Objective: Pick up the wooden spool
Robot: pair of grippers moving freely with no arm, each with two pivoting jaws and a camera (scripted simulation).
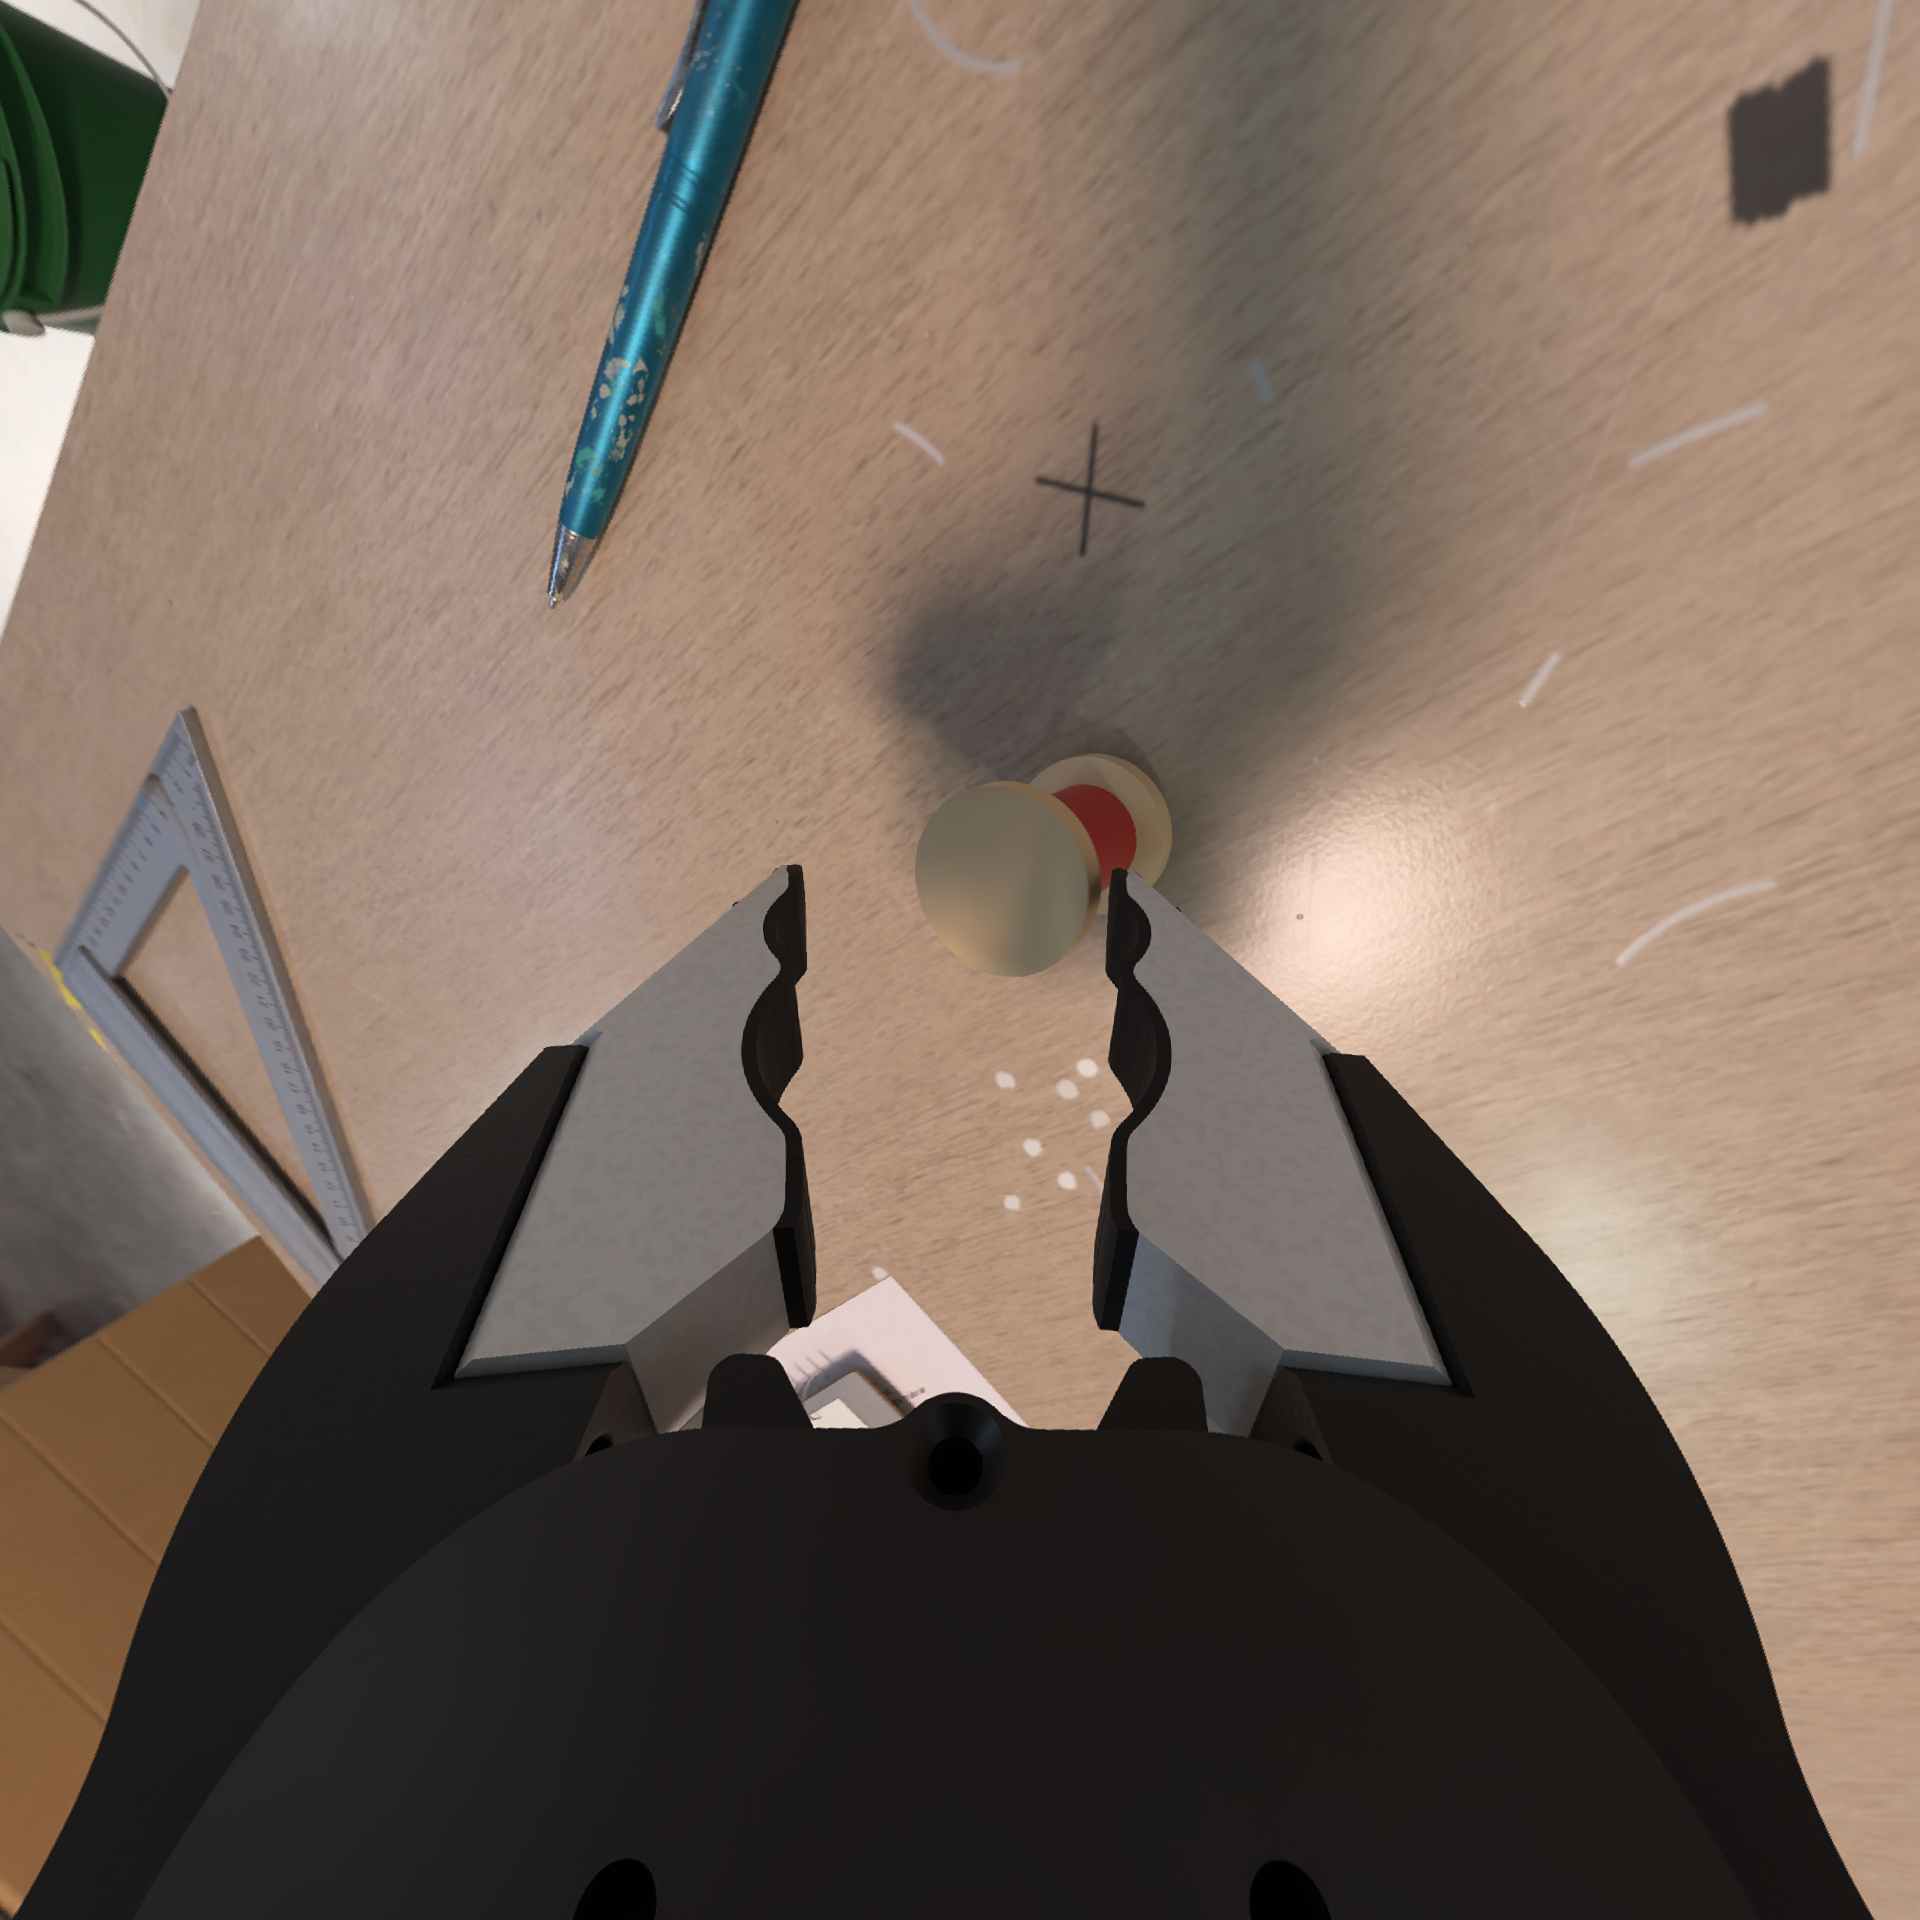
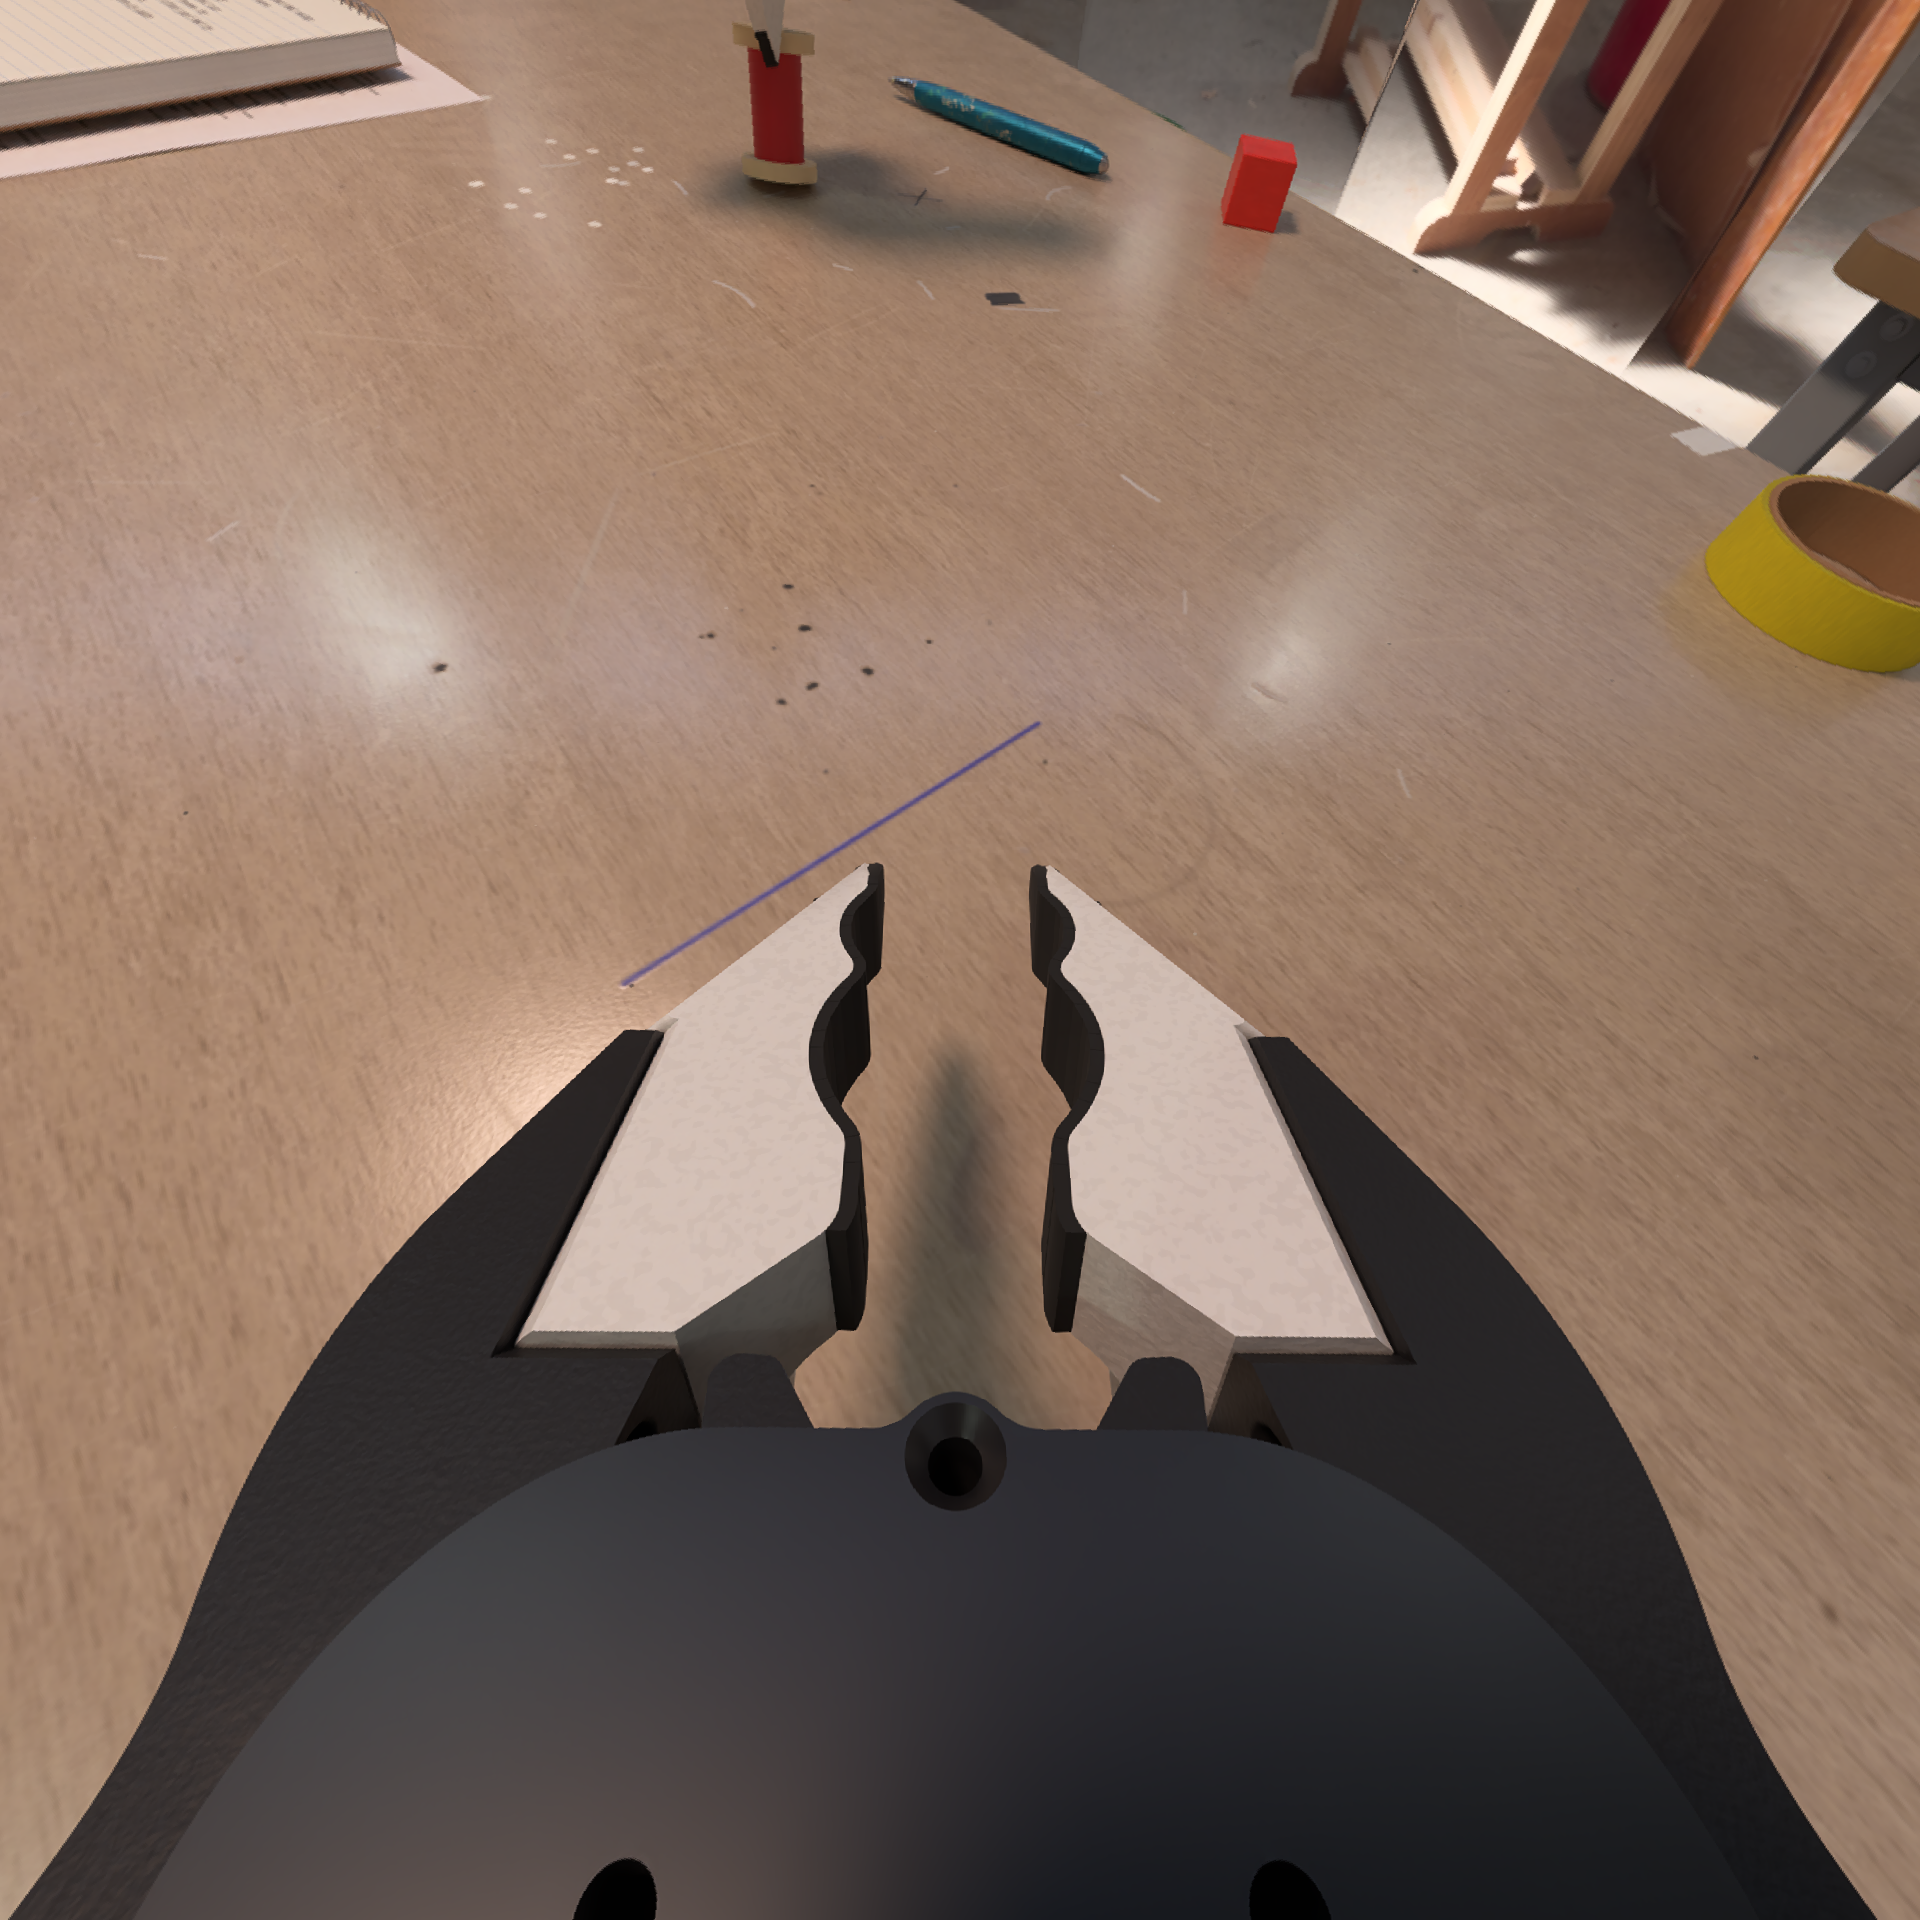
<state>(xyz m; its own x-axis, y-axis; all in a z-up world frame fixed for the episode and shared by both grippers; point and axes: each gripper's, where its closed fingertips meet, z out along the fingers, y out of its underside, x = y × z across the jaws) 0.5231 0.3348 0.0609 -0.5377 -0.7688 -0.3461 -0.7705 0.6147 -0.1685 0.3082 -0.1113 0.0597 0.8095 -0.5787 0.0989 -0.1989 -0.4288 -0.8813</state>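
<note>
The wooden spool [image 1: 1013,904] stands upright on the tan table [image 1: 1455,1143], with pale flanges and red thread. In the left wrist view I look down on its top flange. My left gripper [image 1: 956,878] is open and hangs right above it, its fingertips on either side of the top flange and not closed on it. In the right wrist view the spool [image 2: 776,104] shows far off at the top, with one left fingertip [image 2: 764,31] reaching down beside its upper flange. My right gripper [image 2: 956,873] is open and empty, low over bare table well away from the spool.
A teal pen [image 1: 644,301] lies beyond the spool, also in the right wrist view [image 2: 1003,125]. A metal square ruler [image 1: 208,987] and a cardboard box [image 1: 135,1455] are left. A red cube [image 2: 1259,182], a yellow tape roll [image 2: 1808,582] and a notebook [image 2: 187,52] lie near table edges.
</note>
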